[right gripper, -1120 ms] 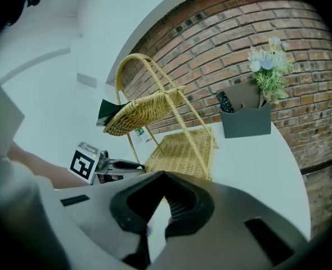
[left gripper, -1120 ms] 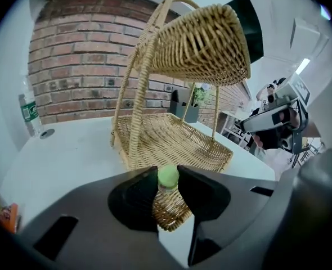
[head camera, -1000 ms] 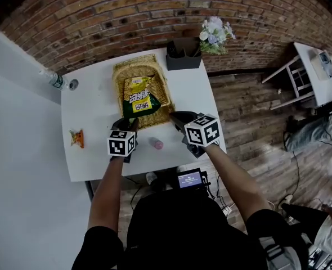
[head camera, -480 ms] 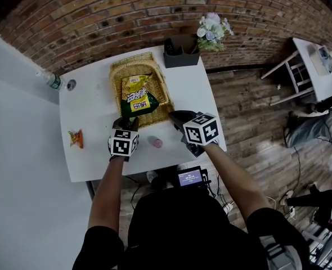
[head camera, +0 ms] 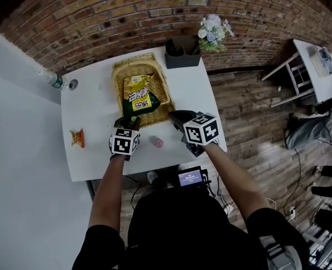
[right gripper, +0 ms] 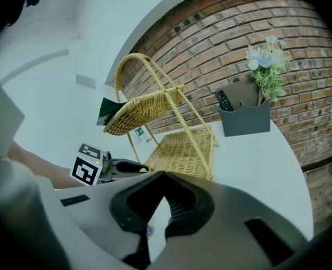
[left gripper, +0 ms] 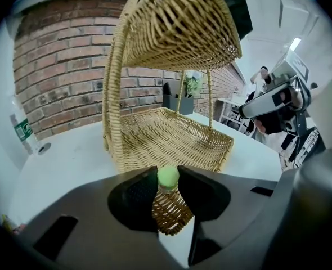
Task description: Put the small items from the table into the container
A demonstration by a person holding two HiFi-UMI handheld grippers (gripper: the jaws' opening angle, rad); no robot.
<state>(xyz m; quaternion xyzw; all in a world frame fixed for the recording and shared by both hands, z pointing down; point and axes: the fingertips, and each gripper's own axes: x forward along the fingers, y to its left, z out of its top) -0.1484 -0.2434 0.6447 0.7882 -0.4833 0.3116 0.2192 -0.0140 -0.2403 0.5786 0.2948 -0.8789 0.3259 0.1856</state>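
Note:
My left gripper (head camera: 133,121) is shut on a small green-capped item (left gripper: 167,179), just short of the near edge of the two-tier wicker basket (head camera: 121,72). In the left gripper view the basket's lower tray (left gripper: 171,136) lies right ahead. A green and yellow snack bag (head camera: 140,97) rests on the upper tier. My right gripper (head camera: 174,117) is shut with nothing in it, beside the basket's near right corner. A small pink item (head camera: 156,143) sits on the white table (head camera: 93,111) between the two grippers. An orange packet (head camera: 76,138) lies at the table's left side.
A grey organiser (head camera: 183,58) holding a remote stands at the far edge with flowers (head camera: 214,30) behind it. A plastic bottle (head camera: 53,80) and its cap (head camera: 73,84) are at the far left corner. A brick wall runs behind the table.
The left gripper has rolled slightly in place, and its marker cube shows a different angle. The right gripper has kept still.

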